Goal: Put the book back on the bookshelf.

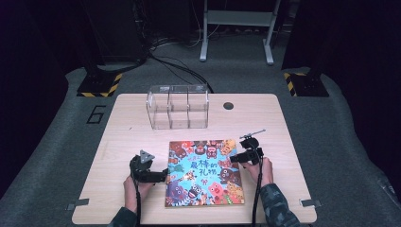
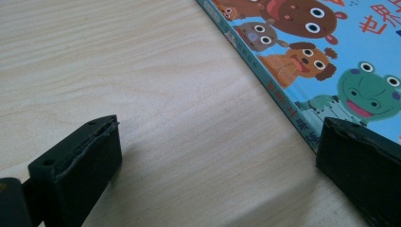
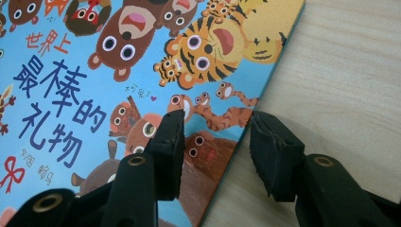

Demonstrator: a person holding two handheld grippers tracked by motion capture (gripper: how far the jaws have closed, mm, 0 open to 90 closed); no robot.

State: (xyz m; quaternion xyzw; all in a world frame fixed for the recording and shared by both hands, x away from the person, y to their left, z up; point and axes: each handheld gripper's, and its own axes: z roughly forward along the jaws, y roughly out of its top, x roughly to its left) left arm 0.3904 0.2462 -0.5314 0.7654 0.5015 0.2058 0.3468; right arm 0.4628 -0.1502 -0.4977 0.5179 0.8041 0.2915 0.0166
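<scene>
Right gripper [image 3: 215,137], jaws narrowed astride the book [image 3: 94,80] edge without pinching; left gripper [image 2: 213,156], jaws wide, braces spine.

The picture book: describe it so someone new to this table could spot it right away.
On the light wooden table, look at the near half, in front of the clear plastic organiser that stands at the back. The picture book lies flat and closed between the left gripper and the right gripper. Its bright blue cover, crowded with cartoon animals around Chinese lettering, is the only colourful thing there.
</scene>
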